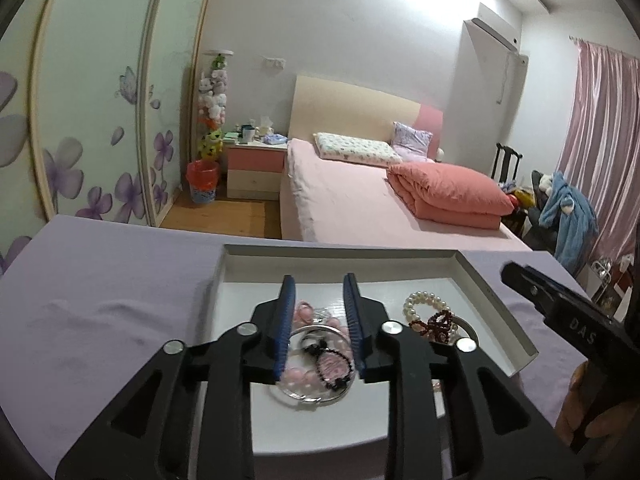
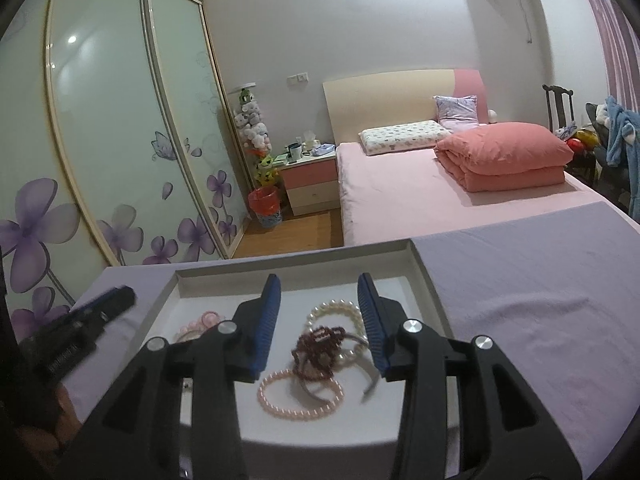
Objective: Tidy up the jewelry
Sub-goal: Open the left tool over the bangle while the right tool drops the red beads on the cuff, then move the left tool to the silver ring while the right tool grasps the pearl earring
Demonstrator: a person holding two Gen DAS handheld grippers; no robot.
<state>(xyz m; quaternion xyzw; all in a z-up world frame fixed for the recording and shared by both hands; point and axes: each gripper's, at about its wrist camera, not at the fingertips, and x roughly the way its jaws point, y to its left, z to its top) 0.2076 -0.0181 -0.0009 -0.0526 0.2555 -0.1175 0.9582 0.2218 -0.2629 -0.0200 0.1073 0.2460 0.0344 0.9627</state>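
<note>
Left wrist view: white tray (image 1: 500,300) on lilac cloth (image 1: 100,300); left gripper (image 1: 320,304), jaws parted and empty, hovers over the silver bangle heap (image 1: 316,360); right gripper (image 2: 318,300), likewise spread, nearer the pearl bracelet (image 2: 332,310)

The left hand-held gripper (image 1: 319,312) is showing black plastic linkage arms, four round silver pivot screws and ribbed blue finger pads (image 1: 285,320). The right hand-held gripper (image 2: 319,316) is looking identical; white "DAS" lettering is showing on its side.
</note>
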